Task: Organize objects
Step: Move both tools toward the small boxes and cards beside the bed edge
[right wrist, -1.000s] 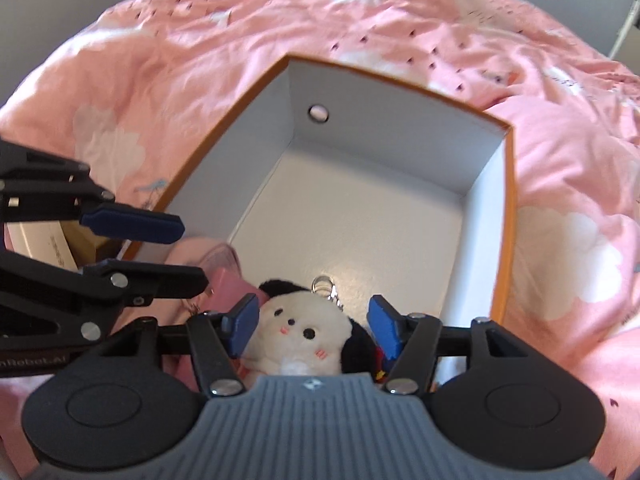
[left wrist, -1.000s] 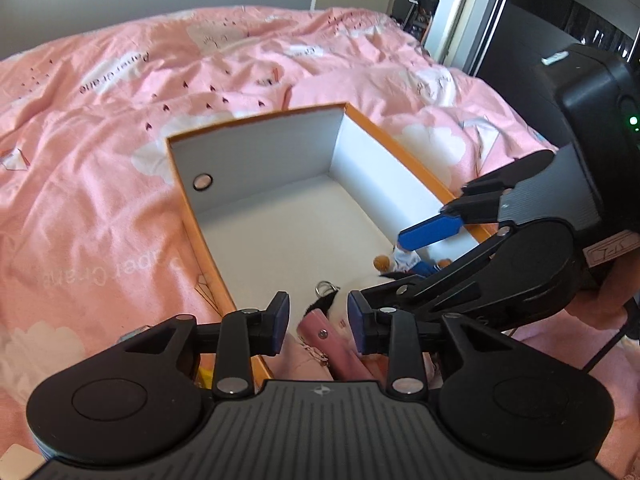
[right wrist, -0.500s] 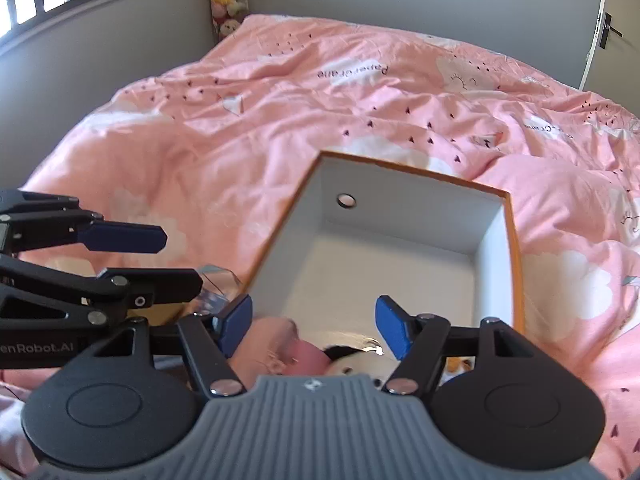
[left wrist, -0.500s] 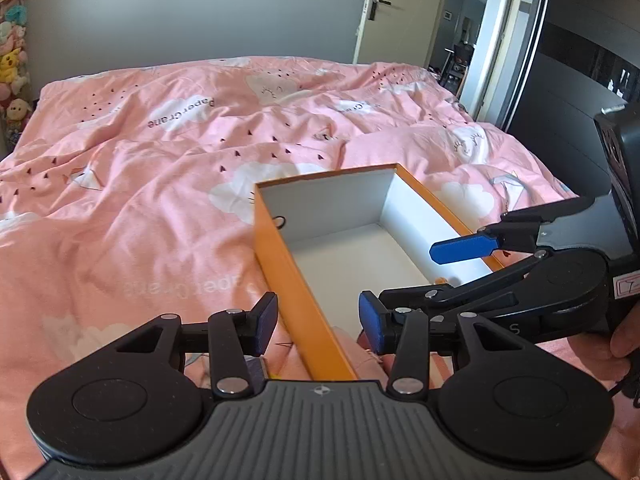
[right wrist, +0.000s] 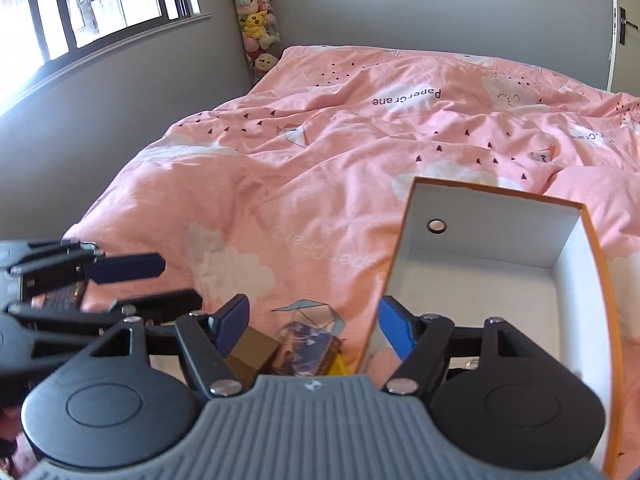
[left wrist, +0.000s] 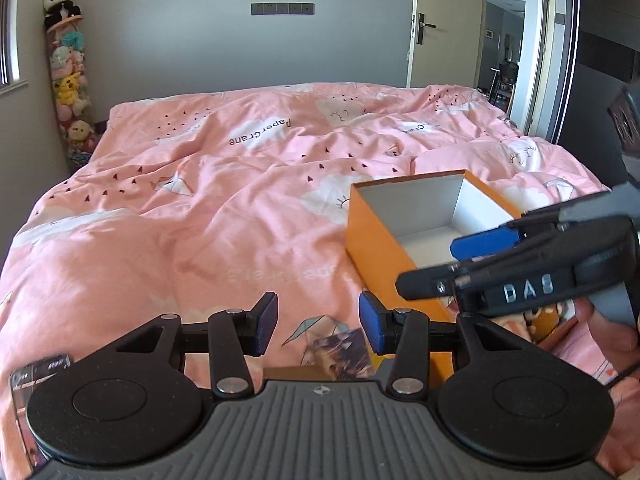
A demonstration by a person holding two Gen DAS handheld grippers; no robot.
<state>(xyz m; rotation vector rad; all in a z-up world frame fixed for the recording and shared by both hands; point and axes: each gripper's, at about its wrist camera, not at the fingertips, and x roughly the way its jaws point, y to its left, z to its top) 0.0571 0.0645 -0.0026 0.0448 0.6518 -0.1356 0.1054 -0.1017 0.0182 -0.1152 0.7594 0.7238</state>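
On the pink duvet [left wrist: 208, 216], an orange box [left wrist: 374, 236], grey walls [left wrist: 200, 40] around.

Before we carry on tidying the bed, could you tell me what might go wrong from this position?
1. The open orange cardboard box sits on the soft, rumpled pink duvet, so a nudge to its rim could tip or shift it.
2. Both tools, left tool and right tool, are open, empty and close together, so they could collide on the next reach.
3. The small brown box and picture card box lie tight against the orange box; a grab could catch two at once.
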